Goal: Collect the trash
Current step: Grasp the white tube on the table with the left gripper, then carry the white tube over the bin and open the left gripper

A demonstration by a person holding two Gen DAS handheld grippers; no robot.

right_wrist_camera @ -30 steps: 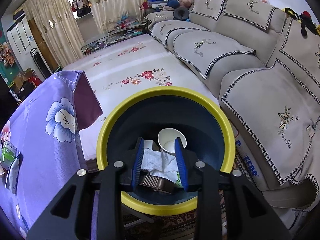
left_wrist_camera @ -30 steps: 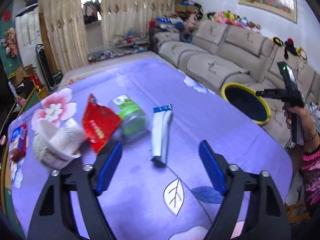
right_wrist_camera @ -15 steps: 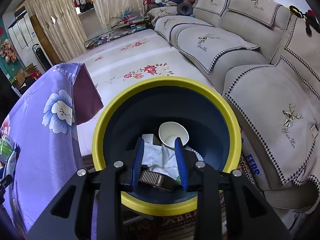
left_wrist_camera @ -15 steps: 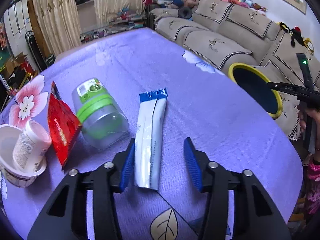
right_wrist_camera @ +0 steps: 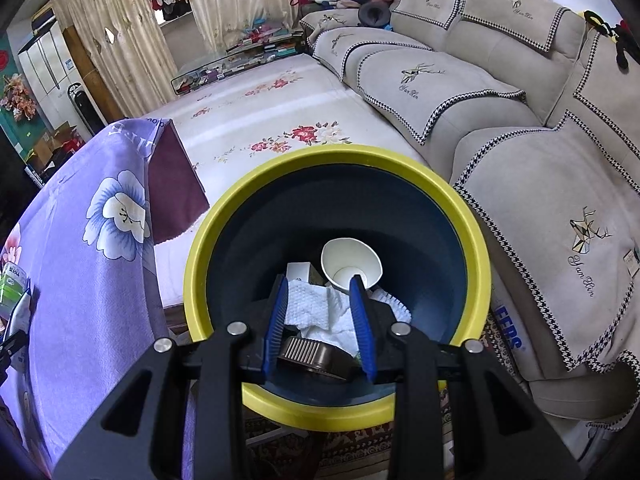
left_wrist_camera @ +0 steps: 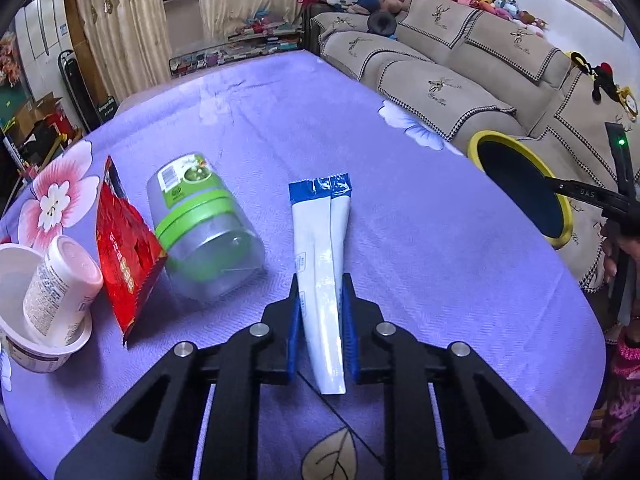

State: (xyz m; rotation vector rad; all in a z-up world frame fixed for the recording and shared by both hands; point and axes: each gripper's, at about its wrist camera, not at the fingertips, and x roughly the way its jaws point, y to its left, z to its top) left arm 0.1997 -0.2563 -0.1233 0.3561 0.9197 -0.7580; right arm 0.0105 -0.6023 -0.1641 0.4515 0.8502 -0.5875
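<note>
A long white packet with a blue end [left_wrist_camera: 320, 220] lies on the purple flowered tablecloth [left_wrist_camera: 280, 120]. My left gripper [left_wrist_camera: 322, 280] has come down over its near half, and its jaws are closing, with the blue pads touching the packet on both sides. Over the yellow-rimmed dark bin [right_wrist_camera: 200, 248] hangs my right gripper [right_wrist_camera: 319, 280], its jaws a little apart and nothing between them. Down in the bin lie a white paper cup [right_wrist_camera: 352, 260], a crumpled tissue [right_wrist_camera: 316, 308] and a dark round lid.
Left of the packet lie a clear jar with a green band [left_wrist_camera: 200, 232], a red snack bag [left_wrist_camera: 124, 252] and a white bottle [left_wrist_camera: 60, 280] in a white bowl [left_wrist_camera: 24, 344]. The bin [left_wrist_camera: 478, 140] stands off the table's right edge, before a beige sofa [left_wrist_camera: 460, 92].
My left gripper moved forward and down over the white packet and its jaws closed from wide apart onto the packet's sides. The right gripper stayed over the bin.
</note>
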